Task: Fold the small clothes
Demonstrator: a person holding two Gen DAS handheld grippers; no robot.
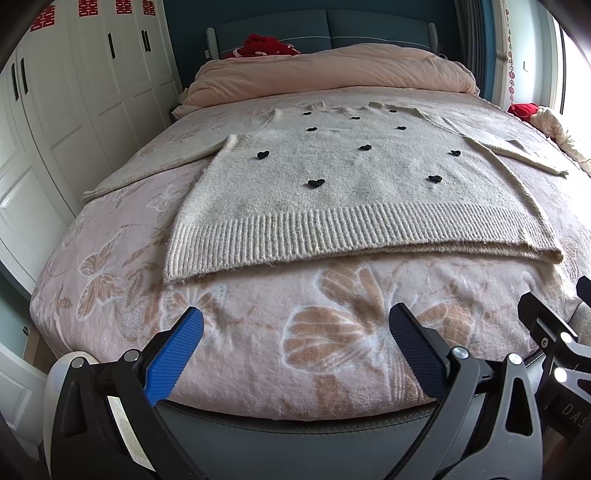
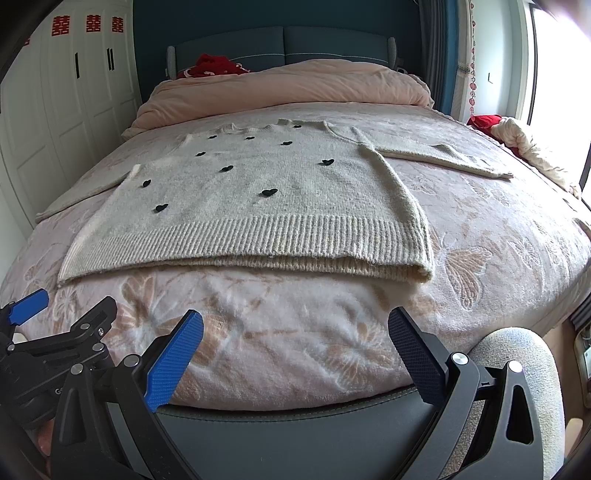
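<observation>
so the only writing i can really make out is the red double-happiness paper cutouts [image 1: 85,8] stuck along the top of the white wardrobe doors [image 1: 74,92] on the left, plus a few letters that look like "das" on the body of the right gripper where it pokes into the left wrist view, rest of it is cut off. the sweater [image 1: 332,177] is a cream knit with little black hearts, laid out flat and face up in the middle of the bed, both sleeves spread out to the sides, ribbed hem nearest the cameras with the right corner of the hem a bit doubled up. it sits on a pink butterfly blanket [image 1: 258,332], and there's a good strip of bare blanket between the hem and the dark padded foot edge of the bed. a pink duvet [image 1: 332,70] is bunched up past the collar by the blue headboard. left gripper [image 1: 295,321] and right gripper [image 2: 295,325] both hang over the foot edge, fingers spread wide, nothing in them, not touching the sweater.
</observation>
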